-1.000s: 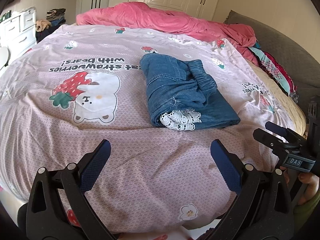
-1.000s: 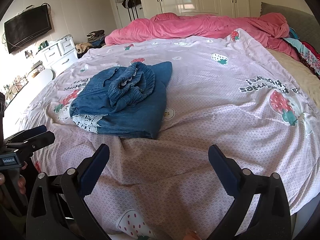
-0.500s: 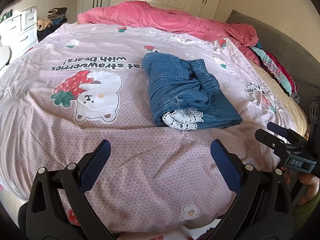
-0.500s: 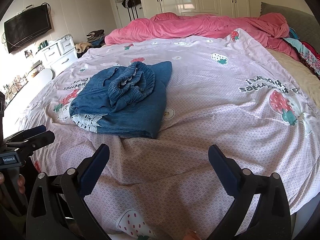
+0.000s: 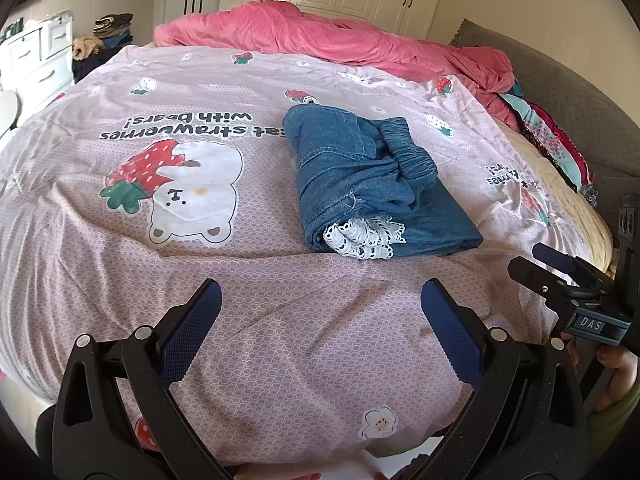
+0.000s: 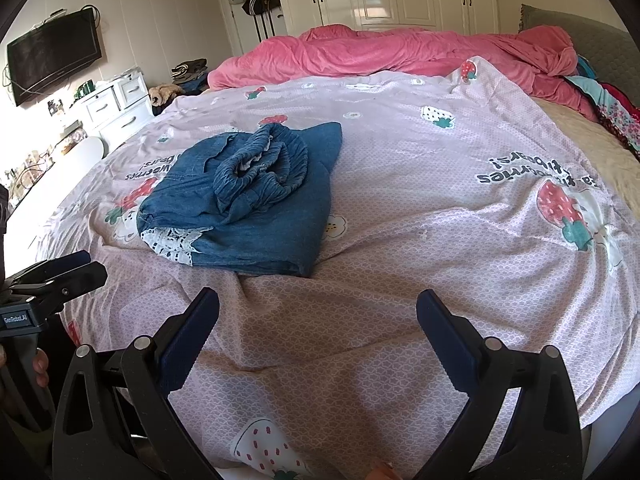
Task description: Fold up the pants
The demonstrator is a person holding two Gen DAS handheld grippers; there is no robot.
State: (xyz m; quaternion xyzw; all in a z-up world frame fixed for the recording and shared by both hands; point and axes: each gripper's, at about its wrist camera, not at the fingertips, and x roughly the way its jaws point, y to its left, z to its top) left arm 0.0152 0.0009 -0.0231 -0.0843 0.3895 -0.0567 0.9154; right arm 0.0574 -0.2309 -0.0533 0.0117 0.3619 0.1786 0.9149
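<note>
The blue denim pants (image 5: 372, 184) lie folded in a small bundle on the bed's pink strawberry bedspread (image 5: 200, 300). A bit of white lace trim (image 5: 364, 236) pokes out at the near end of the bundle, and the bunched stretchy waistband (image 6: 260, 172) sits on top.

The left tool (image 5: 320, 324) is wide open and holds nothing. It hangs over the near edge of the bed, well apart from the pants. The right tool (image 6: 318, 328) is wide open too, with nothing between its blue pads (image 6: 190, 340). It is also near the bed's edge, away from the pants.

A crumpled pink blanket (image 6: 400, 52) lies along the far side of the bed. A white dresser (image 6: 116, 108) stands by the wall.
</note>
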